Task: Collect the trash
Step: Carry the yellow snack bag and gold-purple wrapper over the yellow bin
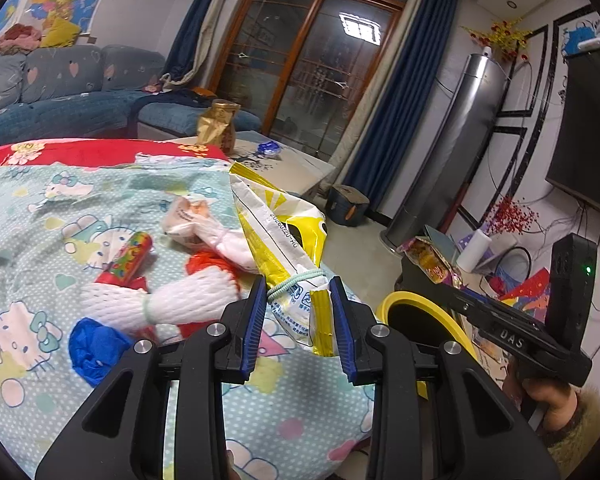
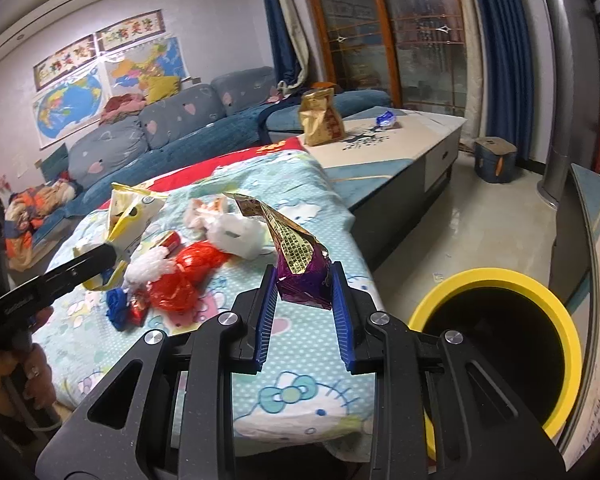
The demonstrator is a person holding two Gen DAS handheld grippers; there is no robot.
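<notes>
Biggest thing here is the table covered with a pale blue cartoon-cat cloth (image 2: 300, 344), with a red cloth further back. Its near corner drops off right by the bin, and the right-hand edge runs along open tiled floor (image 2: 480, 232), which is bare between the table, the low grey cabinet (image 2: 420, 148) and the tall silver column, so there's decent room on that side.

The bin (image 2: 496, 340) is black with a yellow rim, standing on the floor just beside the table's corner, mouth open and facing up.

Trash pile sits mid-cloth, back from the edges: a white plastic bag (image 2: 236, 236), a red crinkly bag (image 2: 188, 272), white foam netting (image 1: 160, 304), a colourful tube wrapper (image 1: 130, 258) and a blue scrunched bit (image 1: 94, 346) nearest the front.

The left gripper (image 1: 298, 300) is clamped on a yellow and white snack bag (image 1: 284, 240), pinching it just below a pale green elastic band; the bag sticks up and away over the cloth's right edge.

The right gripper (image 2: 304, 284) is squeezing a purple and gold wrapper (image 2: 296, 264), which stands tilted above the cloth near the corner, close to the bin but not over it.

A gold pouch (image 2: 320, 116) stands on the cabinet, well apart from everything.
</notes>
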